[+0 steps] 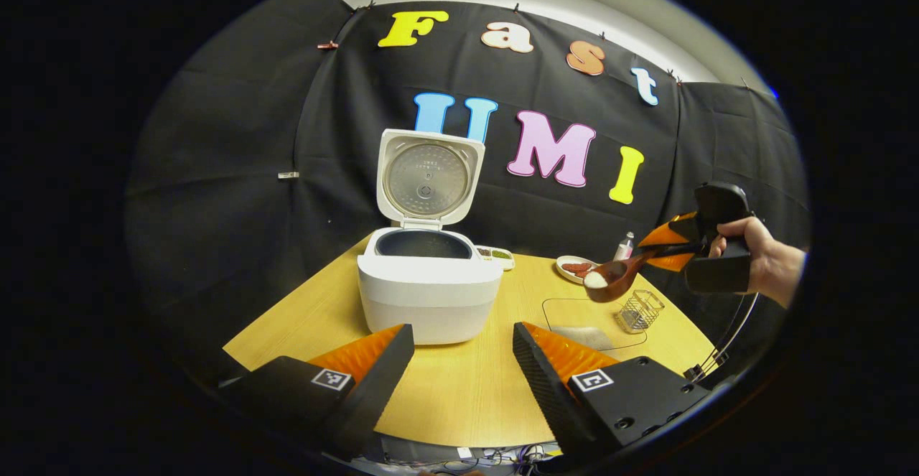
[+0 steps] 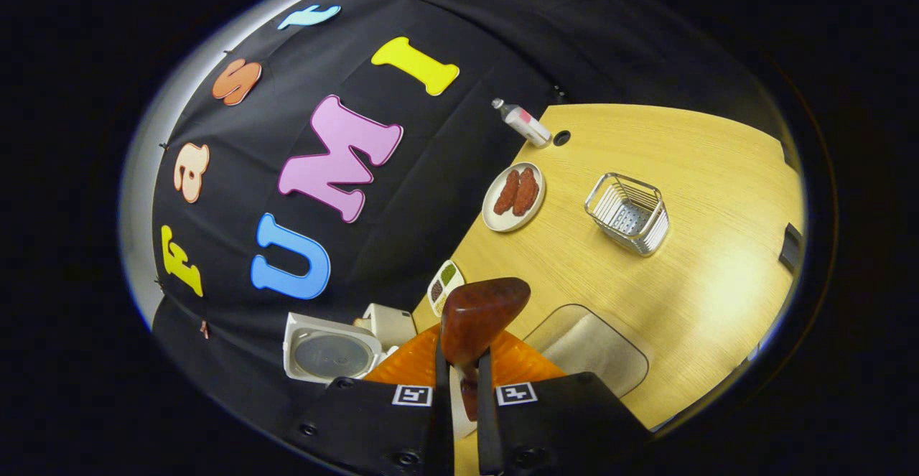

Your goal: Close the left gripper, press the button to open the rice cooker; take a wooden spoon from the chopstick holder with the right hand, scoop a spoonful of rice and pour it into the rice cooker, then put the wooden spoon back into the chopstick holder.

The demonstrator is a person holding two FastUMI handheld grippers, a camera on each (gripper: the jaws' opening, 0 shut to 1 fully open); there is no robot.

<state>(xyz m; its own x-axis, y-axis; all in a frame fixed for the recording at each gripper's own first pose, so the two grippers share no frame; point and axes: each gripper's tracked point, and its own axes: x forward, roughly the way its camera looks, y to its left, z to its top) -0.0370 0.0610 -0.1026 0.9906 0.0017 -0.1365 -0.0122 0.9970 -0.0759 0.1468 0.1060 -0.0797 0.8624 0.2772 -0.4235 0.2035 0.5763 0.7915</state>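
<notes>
From the left gripper view, my left hand-held gripper [image 1: 463, 361] sat low over the near edge of the wooden surface [image 1: 459, 390] with its two fingers spread wide apart and nothing between them. Straight ahead stood the rice cooker [image 1: 428, 293], its lid [image 1: 428, 178] swung fully up and the dark inner pot exposed. Off to the right, well apart from the cooker, a hand [image 1: 764, 264] held my right hand-held gripper [image 1: 671, 250] up in the air, its fingers clamped on the handle of the wooden spoon [image 1: 614, 278]. The spoon's bowl pointed toward the cooker and carried a small white heap of rice [image 1: 595, 280]. Below it on the surface stood the wire chopstick holder [image 1: 640, 311], beside a clear tray [image 1: 585, 322]. A small plate [image 1: 574, 268] of reddish food and a bottle [image 1: 625, 245] stood near the back wall. In the right gripper view, the same gripper's fingers pressed on the spoon's handle from both sides, with the bowl's brown underside [image 2: 477, 314] rising just ahead of them; the chopstick holder [image 2: 628, 212] stood upright farther out on the surface.
</notes>
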